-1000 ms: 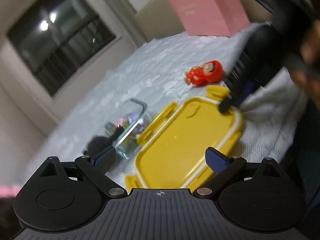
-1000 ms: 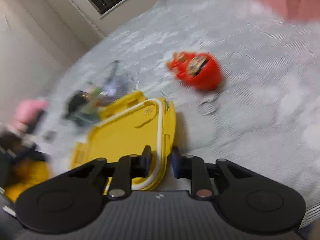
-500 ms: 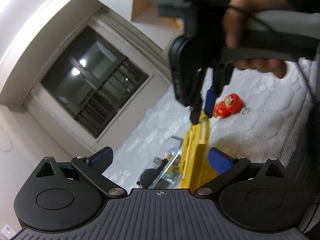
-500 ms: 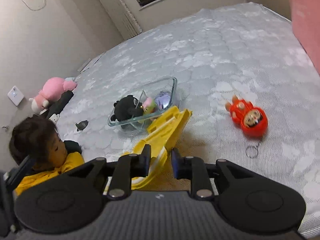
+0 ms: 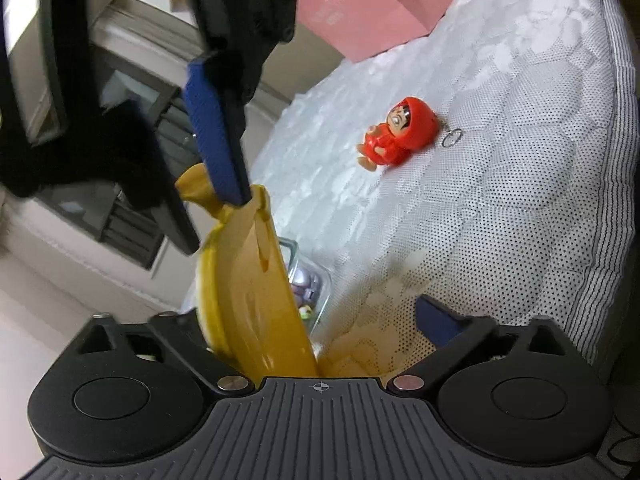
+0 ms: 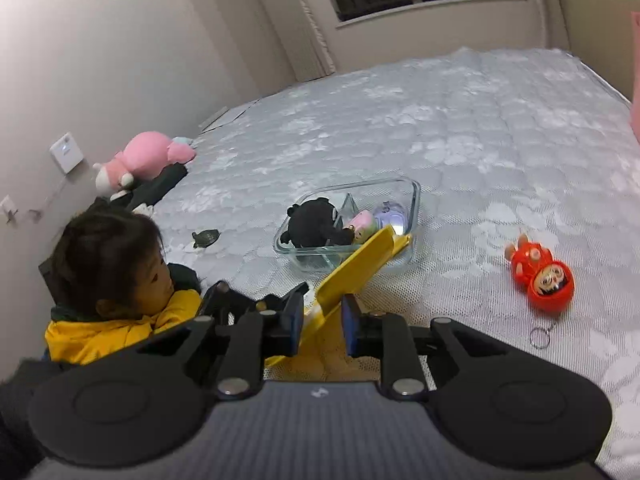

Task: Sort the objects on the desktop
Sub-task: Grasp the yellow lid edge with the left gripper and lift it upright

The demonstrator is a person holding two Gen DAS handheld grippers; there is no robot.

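Note:
My right gripper (image 6: 322,304) is shut on the rim of a yellow lid (image 6: 360,264) and holds it tilted on edge above the mattress. In the left wrist view the right gripper (image 5: 212,216) comes down from above onto the top of the yellow lid (image 5: 256,292). The lid's lower part stands between the closing jaws of my left gripper (image 5: 308,312). A gap remains at that gripper's right pad (image 5: 436,320). Behind the lid lies a glass container (image 6: 412,200) holding a black plush (image 6: 316,224) and small toys. A red doll (image 6: 540,276) with a key ring lies to the right.
A grey quilted mattress (image 6: 440,120) carries everything. A person in a yellow top (image 6: 108,264) is at its left edge, close to my grippers. A pink plush (image 6: 148,156) and a small dark turtle (image 6: 206,238) lie at the left. A pink board (image 5: 360,8) stands at the far side.
The right gripper has raised the yellow lid from flat on the mattress to standing on edge. The left gripper has moved in around its lower part, and its jaws have narrowed.

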